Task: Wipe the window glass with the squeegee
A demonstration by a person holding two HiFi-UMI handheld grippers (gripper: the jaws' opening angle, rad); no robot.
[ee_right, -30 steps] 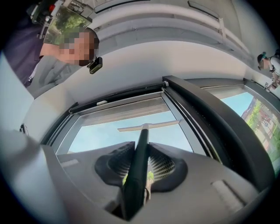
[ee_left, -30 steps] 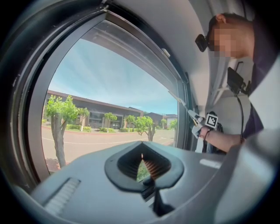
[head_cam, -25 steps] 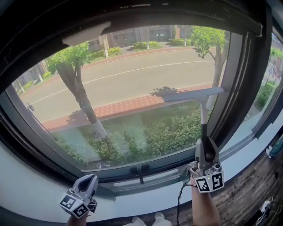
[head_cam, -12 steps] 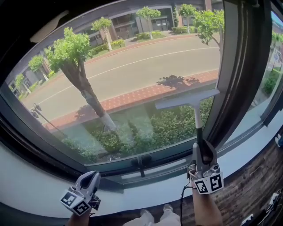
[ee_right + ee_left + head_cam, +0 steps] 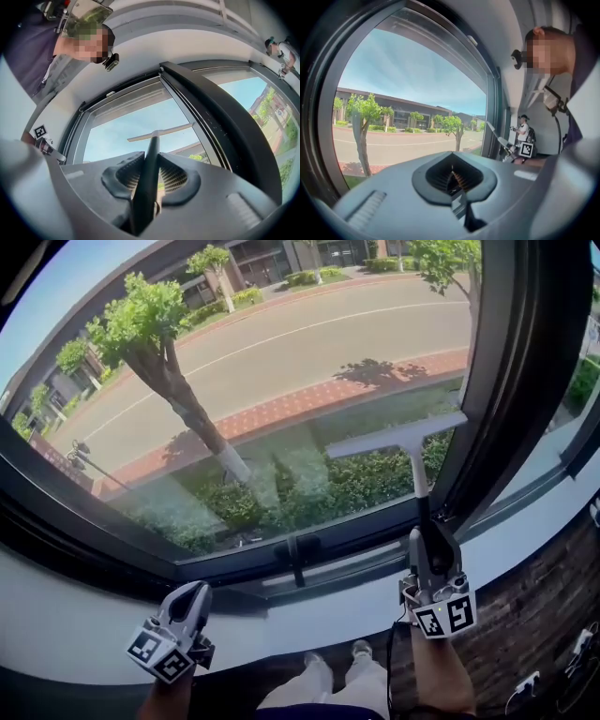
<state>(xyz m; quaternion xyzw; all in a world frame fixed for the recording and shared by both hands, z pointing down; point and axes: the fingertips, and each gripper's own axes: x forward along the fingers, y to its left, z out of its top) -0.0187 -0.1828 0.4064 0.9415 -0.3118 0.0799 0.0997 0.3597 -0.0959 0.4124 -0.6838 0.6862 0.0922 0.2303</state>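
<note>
Nearest, low on the left, the left gripper [image 5: 190, 604] hangs idle, its jaws pressed together on nothing. On the right, the right gripper [image 5: 429, 542] pinches the squeegee [image 5: 412, 451] by its dark handle, a sound hold for a tool that looks light and stiff. Farther off, its blade seems to lie against the window glass [image 5: 281, 371], low right, beside the frame [image 5: 487, 381].

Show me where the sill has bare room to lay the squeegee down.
The sill is bare left of the left gripper, and again between it and the right gripper, below the window handle. It is crowded at the right gripper, which is shut on the squeegee.
</note>
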